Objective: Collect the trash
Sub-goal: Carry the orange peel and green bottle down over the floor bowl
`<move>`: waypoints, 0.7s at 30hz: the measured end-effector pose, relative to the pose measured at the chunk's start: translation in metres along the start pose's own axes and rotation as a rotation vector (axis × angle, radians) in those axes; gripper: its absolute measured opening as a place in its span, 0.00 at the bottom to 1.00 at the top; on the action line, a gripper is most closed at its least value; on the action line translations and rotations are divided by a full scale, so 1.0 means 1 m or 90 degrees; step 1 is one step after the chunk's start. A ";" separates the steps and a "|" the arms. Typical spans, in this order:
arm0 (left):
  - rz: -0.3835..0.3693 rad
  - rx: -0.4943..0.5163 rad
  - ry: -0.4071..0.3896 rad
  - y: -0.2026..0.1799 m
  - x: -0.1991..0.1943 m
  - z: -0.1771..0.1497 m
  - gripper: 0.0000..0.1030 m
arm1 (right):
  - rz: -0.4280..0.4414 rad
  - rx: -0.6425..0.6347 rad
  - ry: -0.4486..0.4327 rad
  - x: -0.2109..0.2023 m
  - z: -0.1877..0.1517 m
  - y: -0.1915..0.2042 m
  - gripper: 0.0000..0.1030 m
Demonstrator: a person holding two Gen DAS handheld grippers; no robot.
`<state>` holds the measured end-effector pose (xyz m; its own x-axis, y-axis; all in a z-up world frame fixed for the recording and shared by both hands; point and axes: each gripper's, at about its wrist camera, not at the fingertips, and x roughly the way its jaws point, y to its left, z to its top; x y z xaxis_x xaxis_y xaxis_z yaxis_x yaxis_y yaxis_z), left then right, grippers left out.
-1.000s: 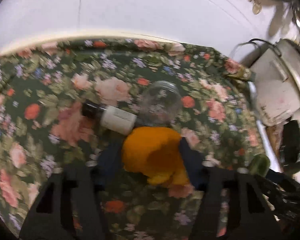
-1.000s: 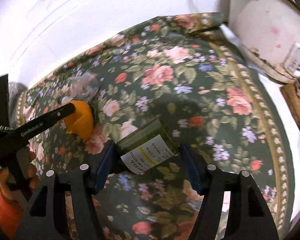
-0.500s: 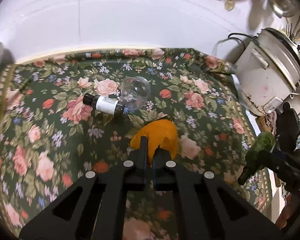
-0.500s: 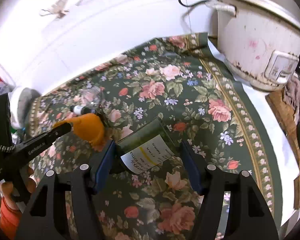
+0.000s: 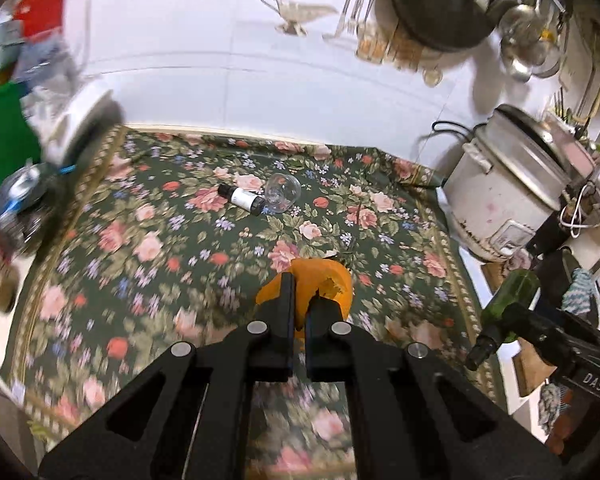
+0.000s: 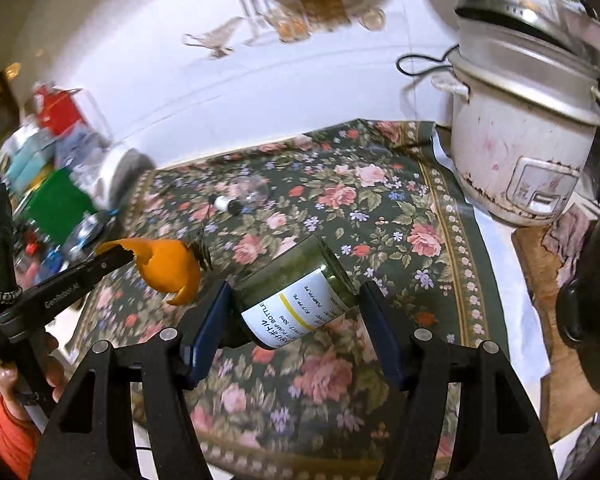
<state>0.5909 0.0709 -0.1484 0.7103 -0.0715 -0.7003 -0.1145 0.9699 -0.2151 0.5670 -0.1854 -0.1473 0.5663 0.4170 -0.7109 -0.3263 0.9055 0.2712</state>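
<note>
The orange peel (image 5: 314, 284), a second ago loose on the tabletop (image 5: 112, 248), now hangs pinched in the closed left tongs (image 5: 300, 300). The right tongs (image 6: 296, 308) grip the green bottle (image 6: 292, 300). Both are airborne, ready for binning; a small bottle (image 5: 242, 199) and glass (image 5: 282, 193) remain far back.

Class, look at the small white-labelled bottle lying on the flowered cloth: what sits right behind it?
A clear glass cup lies on its side against the bottle. Whether anything is inside the cup cannot be told.

White wall (image 5: 204, 48) behind, utensils and dark pan (image 5: 436, 0) hanging on it. Dark green floral tablecloth (image 5: 148, 248) covers the table. Worn white rice cooker (image 5: 512, 196) at right, blurred clutter at left.
</note>
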 end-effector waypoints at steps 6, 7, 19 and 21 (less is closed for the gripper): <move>0.023 0.005 -0.022 -0.009 -0.055 -0.027 0.02 | 0.033 -0.018 -0.007 -0.028 -0.019 0.016 0.61; 0.028 0.009 -0.025 -0.009 -0.063 -0.032 0.02 | 0.037 -0.019 -0.009 -0.032 -0.023 0.019 0.61; -0.012 0.065 -0.021 0.013 -0.132 -0.101 0.02 | 0.009 0.005 -0.026 -0.072 -0.092 0.071 0.61; -0.018 0.083 -0.015 0.017 -0.142 -0.113 0.02 | 0.003 0.018 -0.026 -0.076 -0.108 0.080 0.61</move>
<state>0.4101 0.0708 -0.1297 0.7284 -0.0958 -0.6784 -0.0033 0.9897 -0.1433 0.4164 -0.1529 -0.1414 0.5956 0.4234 -0.6826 -0.3072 0.9053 0.2935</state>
